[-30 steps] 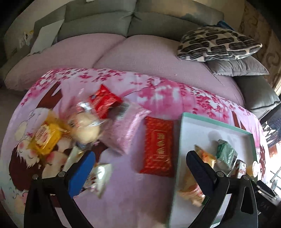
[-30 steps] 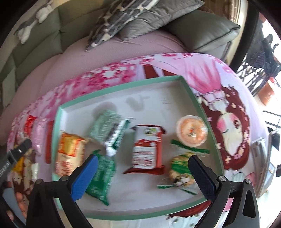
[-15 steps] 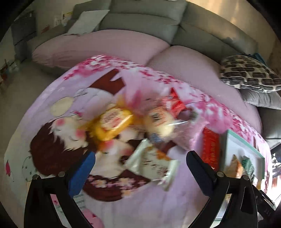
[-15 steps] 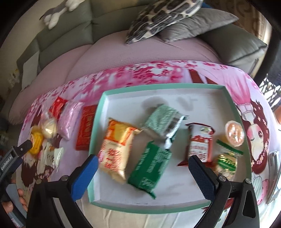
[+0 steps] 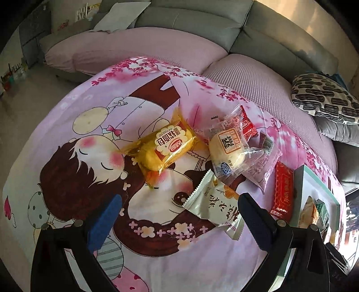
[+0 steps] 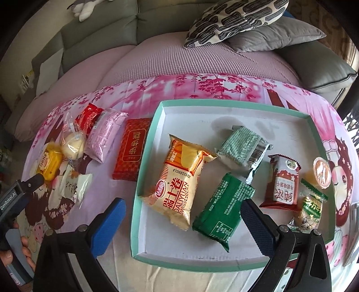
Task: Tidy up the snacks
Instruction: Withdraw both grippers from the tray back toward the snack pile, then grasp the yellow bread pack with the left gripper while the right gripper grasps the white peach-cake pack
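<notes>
Right wrist view, tray (image 6: 147, 143) left rim beside red packet (image 6: 132, 149)

Grey sofa (image 5: 258, 33), mauve seat cushions (image 6: 179, 60), patterned pillow (image 6: 235, 18)

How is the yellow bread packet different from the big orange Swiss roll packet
The yellow bread packet lies on the pink cloth, outside the tray; the Swiss roll packet lies inside it. The yellow one looks smaller, with see-through yellow film; the Swiss roll's wrapper is orange and white. Both are sealed and lying flat.
</notes>
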